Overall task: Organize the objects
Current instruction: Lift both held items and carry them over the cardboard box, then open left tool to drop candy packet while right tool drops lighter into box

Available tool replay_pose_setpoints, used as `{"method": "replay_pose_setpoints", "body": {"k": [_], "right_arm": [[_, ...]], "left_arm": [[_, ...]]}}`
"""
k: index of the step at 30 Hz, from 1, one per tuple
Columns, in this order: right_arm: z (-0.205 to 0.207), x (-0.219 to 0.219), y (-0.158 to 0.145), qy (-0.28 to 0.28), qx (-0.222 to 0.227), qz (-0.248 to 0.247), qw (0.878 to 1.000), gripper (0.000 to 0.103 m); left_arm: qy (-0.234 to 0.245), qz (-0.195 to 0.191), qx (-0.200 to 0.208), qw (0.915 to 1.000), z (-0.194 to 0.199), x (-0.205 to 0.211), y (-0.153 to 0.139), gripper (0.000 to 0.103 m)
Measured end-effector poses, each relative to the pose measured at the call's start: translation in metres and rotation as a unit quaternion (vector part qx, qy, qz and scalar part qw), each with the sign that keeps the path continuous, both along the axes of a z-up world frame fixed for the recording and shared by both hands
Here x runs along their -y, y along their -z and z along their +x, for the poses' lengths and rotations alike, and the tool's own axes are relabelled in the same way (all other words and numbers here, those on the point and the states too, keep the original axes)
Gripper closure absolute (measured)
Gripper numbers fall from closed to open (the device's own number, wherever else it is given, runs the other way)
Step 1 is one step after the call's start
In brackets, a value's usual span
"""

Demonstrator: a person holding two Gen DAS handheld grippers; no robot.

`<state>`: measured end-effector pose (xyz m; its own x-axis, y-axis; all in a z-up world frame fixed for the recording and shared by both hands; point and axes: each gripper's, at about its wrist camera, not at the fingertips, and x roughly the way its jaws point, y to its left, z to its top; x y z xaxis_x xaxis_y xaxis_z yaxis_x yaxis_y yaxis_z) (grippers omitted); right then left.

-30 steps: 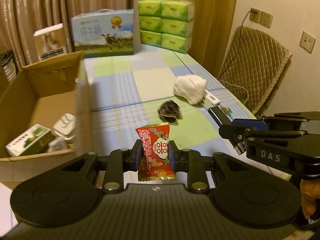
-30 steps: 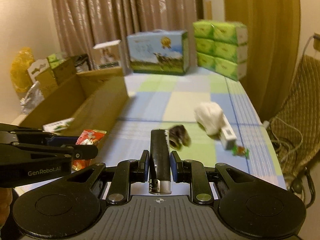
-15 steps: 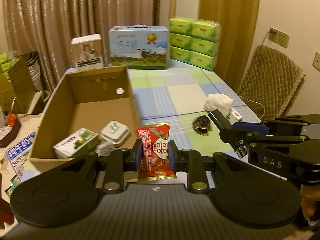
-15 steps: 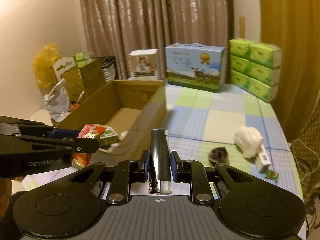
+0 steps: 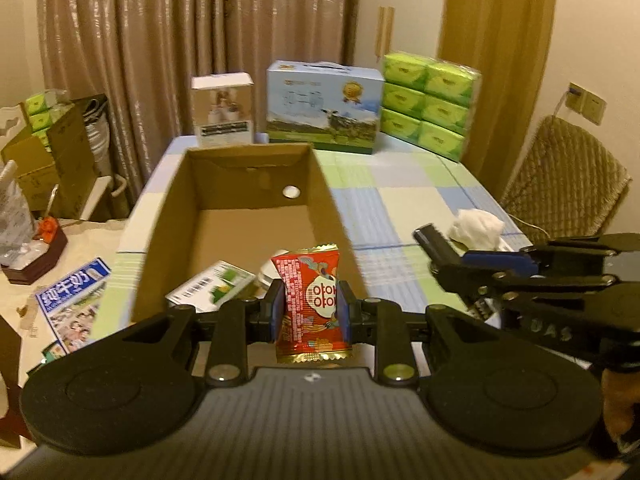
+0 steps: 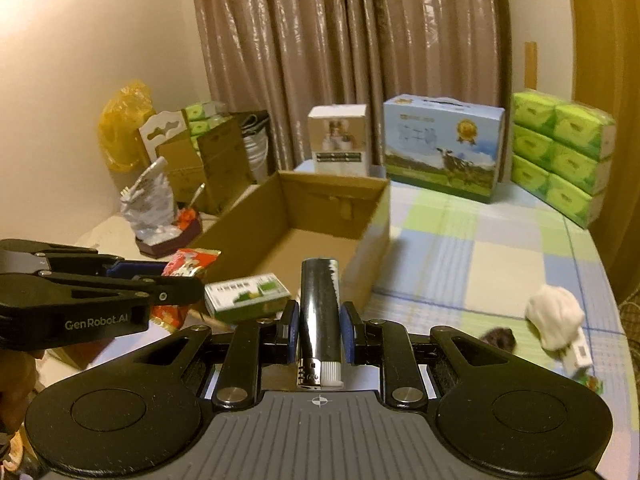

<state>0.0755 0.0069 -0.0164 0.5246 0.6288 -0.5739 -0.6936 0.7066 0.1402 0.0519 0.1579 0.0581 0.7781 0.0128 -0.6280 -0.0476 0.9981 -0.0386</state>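
My left gripper [image 5: 310, 312] is shut on a red snack packet [image 5: 310, 300] and holds it above the near end of an open cardboard box [image 5: 320, 184]. My right gripper [image 6: 319, 320] is shut on a silver lighter [image 6: 319, 312], just right of the box [image 6: 372, 216]. In the box lie a green-and-white carton [image 5: 212, 292] and a white object, mostly hidden behind the packet. The left gripper with the packet [image 6: 180, 276] shows at the left of the right wrist view. The right gripper with the lighter [image 5: 436, 244] shows at the right of the left wrist view.
On the checked tablecloth [image 6: 472, 240] lie a white crumpled wad [image 6: 554, 316], a dark small object [image 6: 498, 338] and a white stick-like item [image 6: 578, 354]. A blue milk carton case [image 5: 322, 114], green tissue packs [image 5: 430, 100] and a small white box [image 5: 222, 110] stand at the far end.
Both grippers have swung left toward the cardboard box. The box now lies straight ahead of the left gripper, and the packet sits over its near end. Both grips are unchanged.
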Motion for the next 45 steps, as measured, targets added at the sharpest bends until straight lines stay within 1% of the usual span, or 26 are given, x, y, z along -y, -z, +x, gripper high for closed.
{"method": "replay_pose_setpoints", "body": {"k": [7,11,17,25,38,40,41,42,45], "right_arm": [[0.029,-0.037,-0.006,-0.006,-0.013,0.009,1.000,0.084],[0.050,-0.054,-0.002,-0.004,-0.033,0.009,0.999,0.084],[0.071,-0.070,0.004,0.000,-0.047,0.009,0.999,0.084],[0.084,-0.081,0.016,0.002,-0.059,0.010,0.998,0.084],[0.094,-0.085,0.026,0.007,-0.070,0.011,0.997,0.084],[0.095,-0.085,0.026,0.009,-0.071,0.011,0.997,0.084],[0.095,-0.085,0.026,0.009,-0.071,0.012,0.997,0.084],[0.095,-0.084,0.026,0.010,-0.071,0.012,0.997,0.084],[0.097,-0.083,0.027,0.011,-0.073,0.012,0.997,0.084]], "left_arm": [[-0.016,0.018,-0.002,0.9997,0.017,-0.041,-0.009,0.081],[-0.017,0.025,-0.005,0.9995,0.034,-0.059,-0.009,0.081],[-0.016,0.025,-0.018,0.9994,0.062,-0.078,0.003,0.081],[-0.008,0.023,-0.031,0.9992,0.086,-0.084,0.021,0.081],[-0.004,0.027,-0.040,0.9988,0.104,-0.088,0.033,0.081],[-0.007,0.028,-0.042,0.9987,0.108,-0.088,0.034,0.079],[-0.012,0.028,-0.041,0.9987,0.110,-0.089,0.035,0.076],[-0.017,0.026,-0.043,0.9986,0.111,-0.091,0.036,0.066],[-0.022,0.021,-0.043,0.9986,0.112,-0.096,0.037,0.065]]}}
